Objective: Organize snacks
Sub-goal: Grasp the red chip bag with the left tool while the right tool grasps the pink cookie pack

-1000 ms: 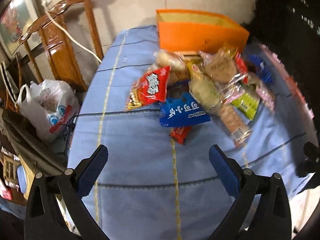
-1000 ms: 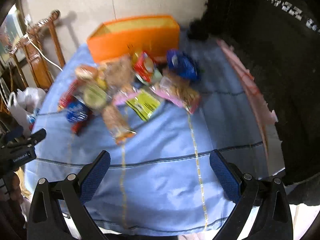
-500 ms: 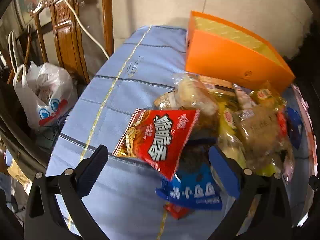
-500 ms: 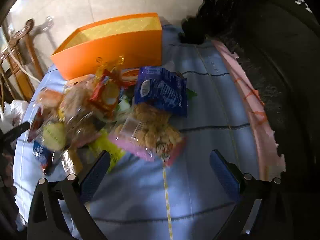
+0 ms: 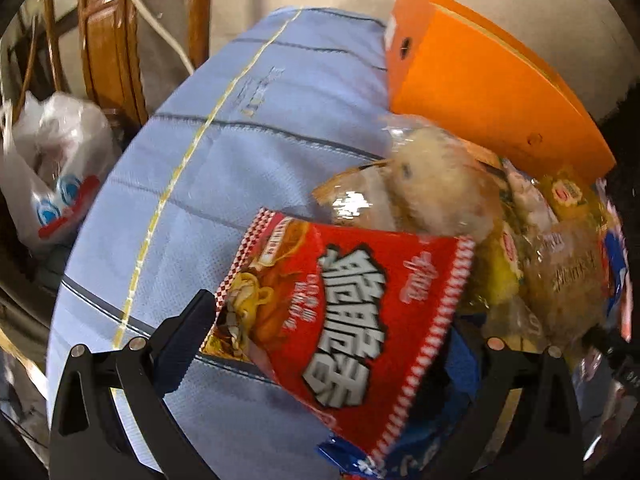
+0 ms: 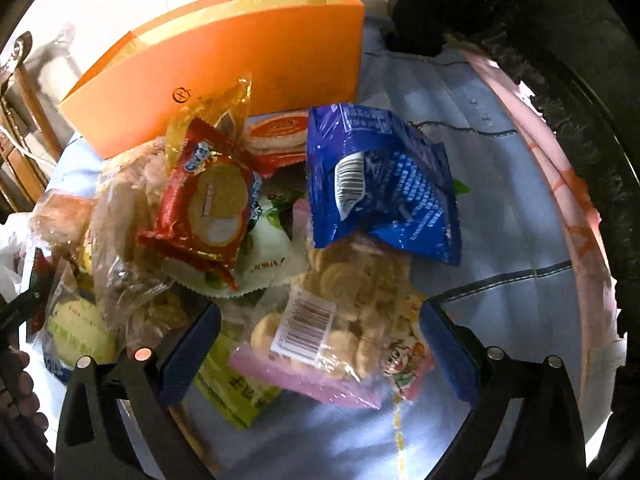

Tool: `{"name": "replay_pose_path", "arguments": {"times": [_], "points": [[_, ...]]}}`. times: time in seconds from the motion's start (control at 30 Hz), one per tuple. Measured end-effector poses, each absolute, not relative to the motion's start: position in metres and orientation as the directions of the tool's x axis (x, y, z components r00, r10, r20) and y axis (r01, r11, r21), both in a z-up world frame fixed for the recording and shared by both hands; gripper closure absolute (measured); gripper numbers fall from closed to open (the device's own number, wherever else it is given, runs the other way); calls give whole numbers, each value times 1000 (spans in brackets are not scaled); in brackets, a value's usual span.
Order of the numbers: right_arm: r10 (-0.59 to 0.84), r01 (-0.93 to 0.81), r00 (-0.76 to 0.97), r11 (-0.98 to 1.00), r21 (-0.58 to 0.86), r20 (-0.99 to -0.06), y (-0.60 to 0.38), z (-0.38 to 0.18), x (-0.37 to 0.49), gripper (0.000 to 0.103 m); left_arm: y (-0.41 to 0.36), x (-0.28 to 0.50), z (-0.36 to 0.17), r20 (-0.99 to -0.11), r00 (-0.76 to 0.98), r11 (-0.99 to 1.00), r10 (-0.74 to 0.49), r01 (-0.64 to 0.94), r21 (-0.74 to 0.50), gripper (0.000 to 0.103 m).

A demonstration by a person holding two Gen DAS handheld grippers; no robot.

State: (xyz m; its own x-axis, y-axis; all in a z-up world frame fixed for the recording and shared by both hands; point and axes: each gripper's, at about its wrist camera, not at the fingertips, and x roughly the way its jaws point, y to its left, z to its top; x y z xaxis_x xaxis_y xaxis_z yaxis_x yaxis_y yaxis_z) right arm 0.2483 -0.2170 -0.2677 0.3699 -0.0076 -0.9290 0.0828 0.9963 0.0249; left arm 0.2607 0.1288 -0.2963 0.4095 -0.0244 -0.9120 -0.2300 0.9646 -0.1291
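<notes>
A heap of snack packets lies on a blue cloth [image 5: 224,184] in front of an open orange box [image 5: 480,80], which also shows in the right wrist view [image 6: 240,52]. My left gripper [image 5: 328,344] is open, its jaws on either side of a red noodle packet [image 5: 348,312]. A clear bag with a pale bun [image 5: 432,184] lies behind it. My right gripper [image 6: 320,352] is open around a pink-edged bag of small biscuits [image 6: 344,328]. A blue packet [image 6: 384,184] and a red biscuit packet [image 6: 204,200] lie beyond it.
A carved wooden chair [image 5: 108,40] and a white plastic bag [image 5: 52,176] stand left of the table. A dark carved piece of furniture [image 6: 560,80] runs along the right side. A yellow-green packet [image 6: 240,392] lies by my right gripper's left finger.
Both grippers have moved forward into the snack heap. The red noodle packet now sits between the left jaws, and the biscuit bag between the right jaws.
</notes>
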Motion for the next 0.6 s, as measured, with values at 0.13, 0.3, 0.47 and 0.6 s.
{"name": "replay_pose_path", "arguments": {"times": [0.13,0.3,0.47,0.6], "points": [[6,62,344,998,30,-939,-212,-278,251,23,137,265,-305,-910,410,957,-62,-235,-172,4],[-4,-12,371,1000,-9,-929,-199,-275,250,38,133,263,-305,-886,455,972,-91,-151,-178,47],[33,-16,381,999,29,-924,-205,-269,244,56,137,256,-300,-873,461,965,-157,-118,-236,78],[103,1,390,994,112,-915,-226,-264,240,65,148,249,-290,-843,490,949,-221,-90,-301,80]]}}
